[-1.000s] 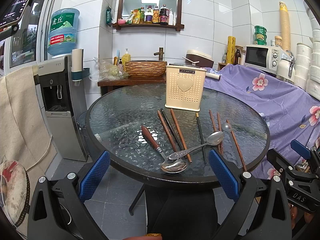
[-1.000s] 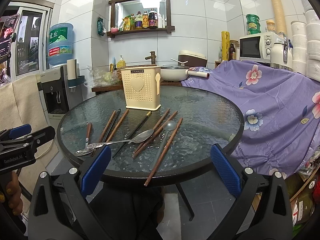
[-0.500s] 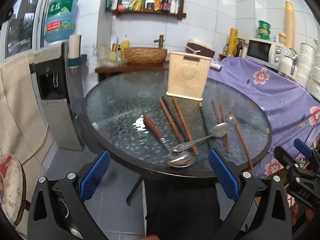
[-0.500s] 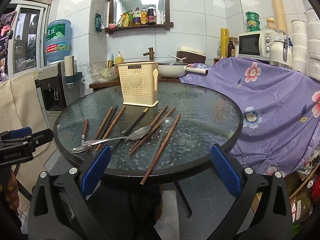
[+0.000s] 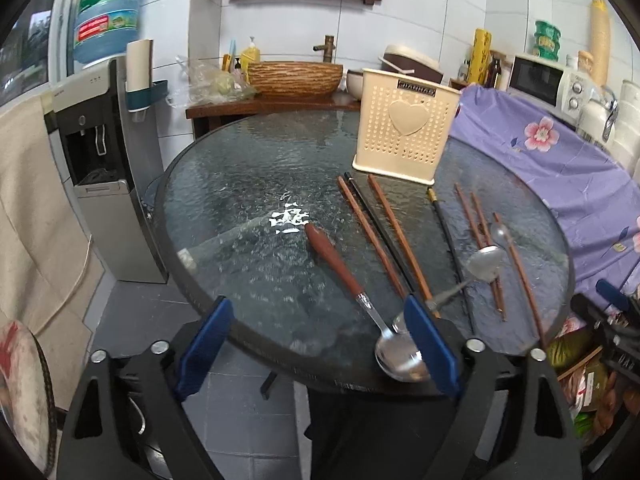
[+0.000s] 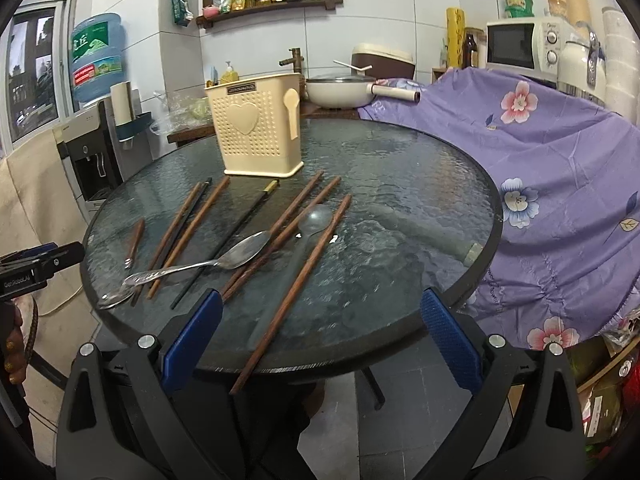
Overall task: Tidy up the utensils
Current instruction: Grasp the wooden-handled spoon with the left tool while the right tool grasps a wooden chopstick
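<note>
In the left wrist view, the left gripper (image 5: pixel 318 346) is hanging wide open and holding nothing at the near rim of the round glass table (image 5: pixel 248 184), where a wooden-handled spoon (image 5: pixel 352 292), brown chopsticks (image 5: pixel 400 236) and a metal spoon (image 5: pixel 480 262) are lying in front of the upright cream utensil holder (image 5: pixel 404 124), with a water dispenser (image 5: pixel 108 152) standing by the tiled wall.

In the right wrist view, the right gripper (image 6: pixel 320 334) is likewise gaping empty at the table's (image 6: pixel 400 168) near edge, the chopsticks (image 6: pixel 304 268) and metal spoon (image 6: pixel 224 260) are lying spread between it and the holder (image 6: pixel 256 128), and a purple floral cloth (image 6: pixel 560 184) is draping the counter to the right beneath a microwave (image 6: pixel 520 42).

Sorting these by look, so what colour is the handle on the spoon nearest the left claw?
Reddish-brown wood on the spoon; clearest in the left wrist view.
</note>
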The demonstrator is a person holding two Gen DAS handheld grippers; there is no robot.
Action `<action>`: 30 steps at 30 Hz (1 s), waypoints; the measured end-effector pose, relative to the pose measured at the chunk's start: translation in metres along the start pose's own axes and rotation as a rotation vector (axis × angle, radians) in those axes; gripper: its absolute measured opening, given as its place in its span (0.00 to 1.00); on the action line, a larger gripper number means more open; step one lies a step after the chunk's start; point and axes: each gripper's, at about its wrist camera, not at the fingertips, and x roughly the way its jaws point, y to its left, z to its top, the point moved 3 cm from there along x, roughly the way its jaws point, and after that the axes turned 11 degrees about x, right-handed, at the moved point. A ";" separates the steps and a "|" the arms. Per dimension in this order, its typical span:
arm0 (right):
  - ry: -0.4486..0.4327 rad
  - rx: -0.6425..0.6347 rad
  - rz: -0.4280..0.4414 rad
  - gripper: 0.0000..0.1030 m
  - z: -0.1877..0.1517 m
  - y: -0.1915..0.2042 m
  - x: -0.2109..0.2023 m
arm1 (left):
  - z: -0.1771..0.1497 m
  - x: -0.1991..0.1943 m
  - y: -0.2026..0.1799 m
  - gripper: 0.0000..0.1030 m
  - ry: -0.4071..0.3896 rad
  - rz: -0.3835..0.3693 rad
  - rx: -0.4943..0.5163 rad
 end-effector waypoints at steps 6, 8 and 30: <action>0.089 0.035 0.006 0.68 0.029 -0.006 0.040 | 0.013 0.029 0.005 0.64 0.074 -0.052 -0.007; 0.117 0.055 0.014 0.61 0.039 -0.007 0.053 | 0.017 0.035 0.008 0.61 0.085 -0.052 -0.012; 0.226 -0.008 -0.031 0.40 0.064 0.004 0.115 | 0.031 0.073 0.011 0.49 0.155 -0.078 -0.020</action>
